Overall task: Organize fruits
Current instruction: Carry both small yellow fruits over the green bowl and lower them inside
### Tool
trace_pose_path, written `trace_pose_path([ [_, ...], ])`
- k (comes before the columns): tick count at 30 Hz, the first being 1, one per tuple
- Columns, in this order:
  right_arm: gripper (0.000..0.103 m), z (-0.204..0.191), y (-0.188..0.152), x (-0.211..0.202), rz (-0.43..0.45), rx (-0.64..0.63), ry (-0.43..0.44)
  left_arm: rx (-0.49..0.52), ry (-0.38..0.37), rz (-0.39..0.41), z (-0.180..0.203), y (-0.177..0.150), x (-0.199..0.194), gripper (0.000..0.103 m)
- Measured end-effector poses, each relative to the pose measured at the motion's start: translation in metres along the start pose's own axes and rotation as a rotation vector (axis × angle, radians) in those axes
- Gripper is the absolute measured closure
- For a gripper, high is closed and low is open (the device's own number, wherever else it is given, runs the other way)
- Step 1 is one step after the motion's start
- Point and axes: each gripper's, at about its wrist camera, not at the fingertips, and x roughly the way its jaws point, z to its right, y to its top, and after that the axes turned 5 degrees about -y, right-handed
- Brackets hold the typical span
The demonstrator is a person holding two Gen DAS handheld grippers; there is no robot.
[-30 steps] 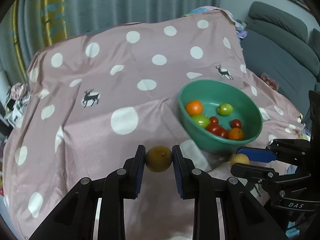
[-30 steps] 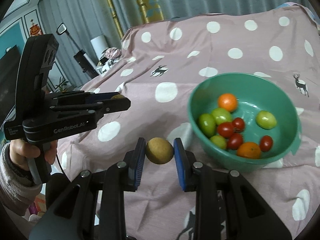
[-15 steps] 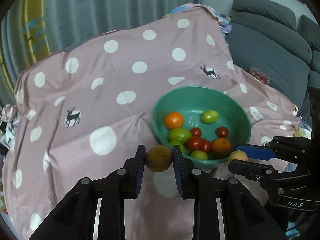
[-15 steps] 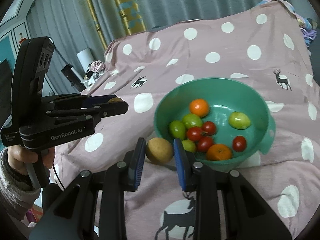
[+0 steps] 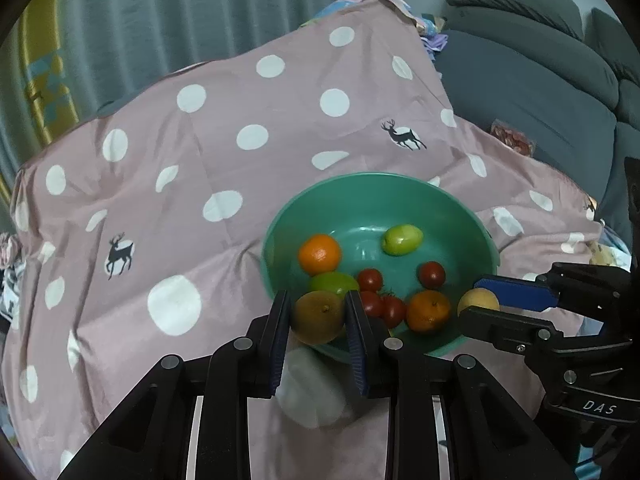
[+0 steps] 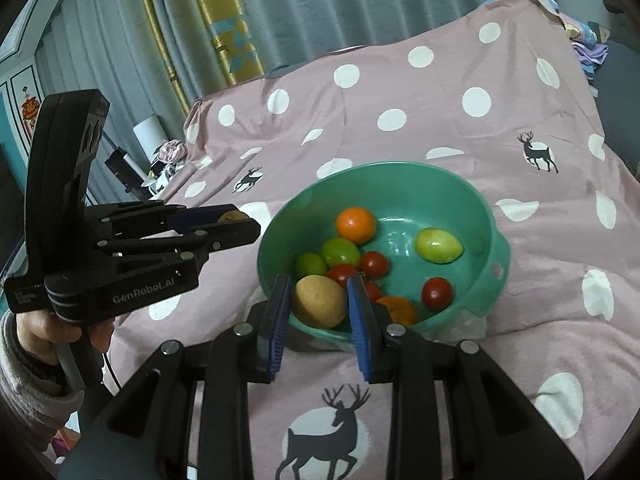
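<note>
A green bowl [image 5: 280, 224] [image 6: 448, 184] sits on the pink dotted cloth and holds oranges [image 5: 319, 253], green fruits [image 5: 401, 239] and several small red tomatoes [image 5: 431, 274]. My left gripper [image 5: 318, 316] is shut on a brownish-green round fruit [image 5: 318, 316] at the bowl's near rim. My right gripper [image 6: 319, 302] is shut on a tan round fruit [image 6: 319, 302], also at the bowl's near edge. In the left wrist view the right gripper [image 5: 480, 301] shows at the right with its tan fruit [image 5: 476, 300]. In the right wrist view the left gripper [image 6: 232, 218] is at the left, held by a hand [image 6: 40, 332].
The pink cloth [image 5: 240, 160] with white dots and deer prints covers a raised surface. A grey sofa [image 5: 540, 80] stands at the right. Curtains [image 6: 280, 12] hang behind. Small clutter [image 6: 168, 156] lies beyond the cloth's left edge.
Both grippers have moved toward the bowl with their fruits; the bowl now lies directly past both sets of fingertips. Neither grip has altered.
</note>
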Motion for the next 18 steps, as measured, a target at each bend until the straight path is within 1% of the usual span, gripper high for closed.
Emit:
trace_pose_path([
  [18,0.073,0.020,0.007,0.016,0.000,0.030,-0.003,0.041,0.005,-0.051,0.010,0.009,0.032,0.075],
])
